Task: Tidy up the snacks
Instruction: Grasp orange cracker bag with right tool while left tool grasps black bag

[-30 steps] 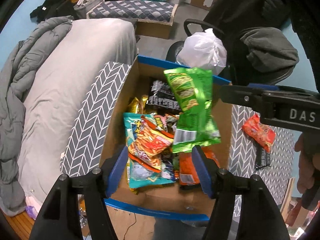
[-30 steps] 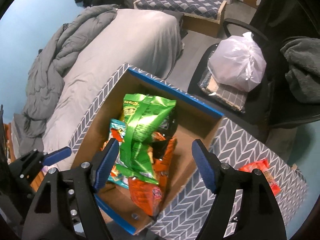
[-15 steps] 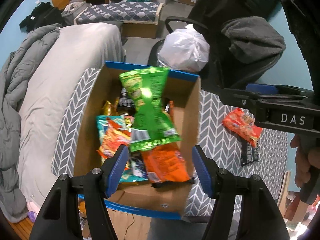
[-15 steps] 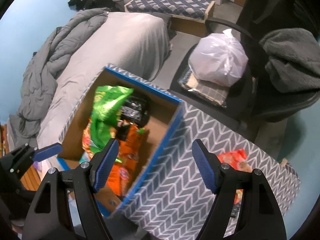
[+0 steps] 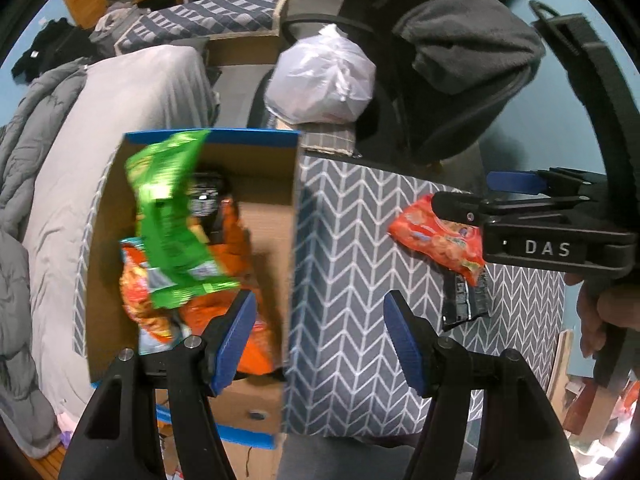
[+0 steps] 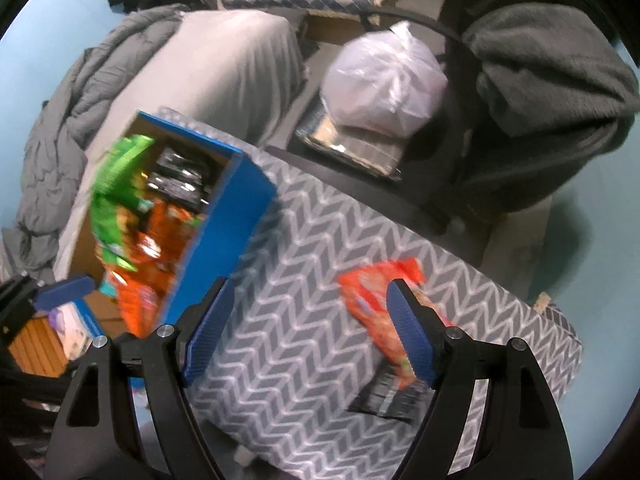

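Note:
A blue-rimmed cardboard box [image 5: 276,184] [image 6: 224,224] holds several snack bags, with a green chip bag [image 5: 172,216] [image 6: 116,184] on top. A red-orange snack bag [image 5: 436,240] [image 6: 376,308] and a dark wrapper [image 5: 466,300] [image 6: 388,396] lie on the grey chevron-patterned surface [image 5: 352,240] [image 6: 304,264] to the right of the box. My left gripper [image 5: 320,340] is open and empty over the box's right wall. My right gripper [image 6: 308,332] is open and empty above the patterned surface, its right finger over the red bag.
A bed with a grey duvet [image 5: 48,128] lies left of the box. A white plastic bag [image 5: 320,76] [image 6: 384,80] and a chair draped with dark grey fabric [image 5: 460,52] [image 6: 548,72] stand behind the surface.
Both grippers have swung right, from over the box toward the patterned surface and the red bag. Both have stayed open. The green bag stays in the box.

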A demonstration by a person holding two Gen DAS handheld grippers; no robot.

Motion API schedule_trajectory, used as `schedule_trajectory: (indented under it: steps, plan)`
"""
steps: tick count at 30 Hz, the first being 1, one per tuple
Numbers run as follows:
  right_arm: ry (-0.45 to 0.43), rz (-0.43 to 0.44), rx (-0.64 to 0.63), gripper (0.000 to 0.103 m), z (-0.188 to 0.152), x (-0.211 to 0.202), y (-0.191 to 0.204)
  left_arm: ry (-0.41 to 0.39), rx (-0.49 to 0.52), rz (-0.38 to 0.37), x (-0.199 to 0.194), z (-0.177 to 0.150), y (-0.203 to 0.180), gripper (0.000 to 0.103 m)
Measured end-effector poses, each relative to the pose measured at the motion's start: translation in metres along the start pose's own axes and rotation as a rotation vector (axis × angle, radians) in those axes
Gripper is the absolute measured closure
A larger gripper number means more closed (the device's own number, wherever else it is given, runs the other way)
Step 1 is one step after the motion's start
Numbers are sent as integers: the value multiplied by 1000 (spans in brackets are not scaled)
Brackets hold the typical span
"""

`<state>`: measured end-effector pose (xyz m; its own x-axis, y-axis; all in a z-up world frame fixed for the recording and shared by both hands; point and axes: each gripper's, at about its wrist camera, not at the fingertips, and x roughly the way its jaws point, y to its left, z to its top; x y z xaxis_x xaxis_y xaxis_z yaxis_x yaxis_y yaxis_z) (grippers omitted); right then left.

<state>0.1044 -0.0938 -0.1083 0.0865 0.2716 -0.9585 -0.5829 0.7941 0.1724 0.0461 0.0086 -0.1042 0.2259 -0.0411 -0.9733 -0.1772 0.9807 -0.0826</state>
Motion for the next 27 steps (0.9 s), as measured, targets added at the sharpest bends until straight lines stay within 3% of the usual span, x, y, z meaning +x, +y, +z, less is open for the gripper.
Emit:
schedule_trajectory:
  steps: [12,19,27]
  plan:
    - [168,-45,-127,23,-31,62,-68,110,25,-16,53,-2,-55,36]
    - [229,-33,-206,23,-38,97,-72,165,-17,8,90,-5,-63,36]
    - [291,-93,-298,23,-41,133,-64,200,-64,20,123,-10,-60,35]
